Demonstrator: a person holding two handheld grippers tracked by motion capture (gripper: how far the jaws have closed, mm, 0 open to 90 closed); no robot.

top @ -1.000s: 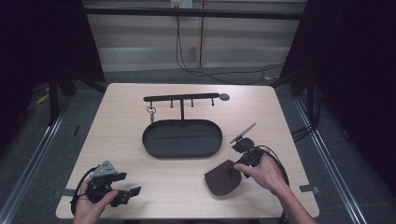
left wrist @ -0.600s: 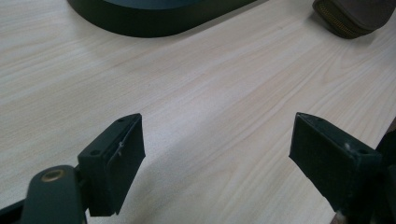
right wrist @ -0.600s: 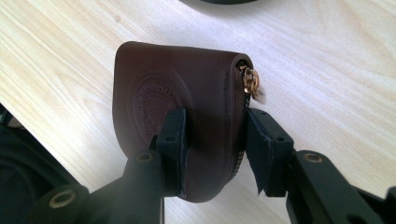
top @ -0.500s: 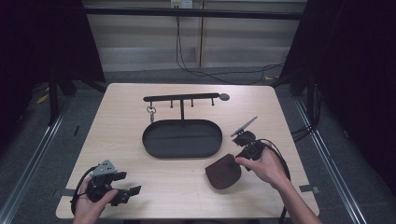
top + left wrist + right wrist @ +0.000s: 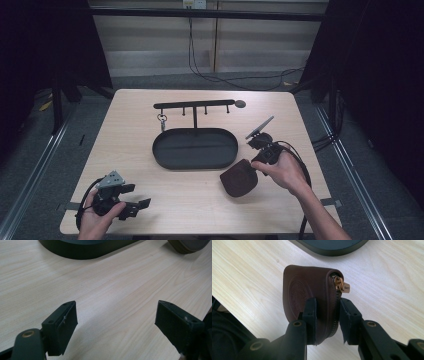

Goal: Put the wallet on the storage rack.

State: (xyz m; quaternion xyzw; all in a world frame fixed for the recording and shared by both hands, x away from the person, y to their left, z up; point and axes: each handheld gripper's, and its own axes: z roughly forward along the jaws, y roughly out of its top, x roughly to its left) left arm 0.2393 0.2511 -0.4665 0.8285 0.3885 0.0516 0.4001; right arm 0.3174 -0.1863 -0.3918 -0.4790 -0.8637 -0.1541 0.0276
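Note:
A brown leather zip pouch hangs just right of the tray's front end, with my right gripper shut on it. In the right gripper view the two jaws pinch the pouch across its zipped edge, and a brass zip pull sticks out above them. Near the table's front left corner my left gripper is held open with nothing in it. Its view has the spread jaws over bare wood, with the pouch far off at the top right.
A black oval tray lies mid-table. Behind it stands a black hook rack with a key ring hanging at its left. Cables trail from both grippers. The table's front edge runs close to both hands.
My right gripper has carried the pouch a little away from the front edge, toward the tray. The left gripper has stayed where it was.

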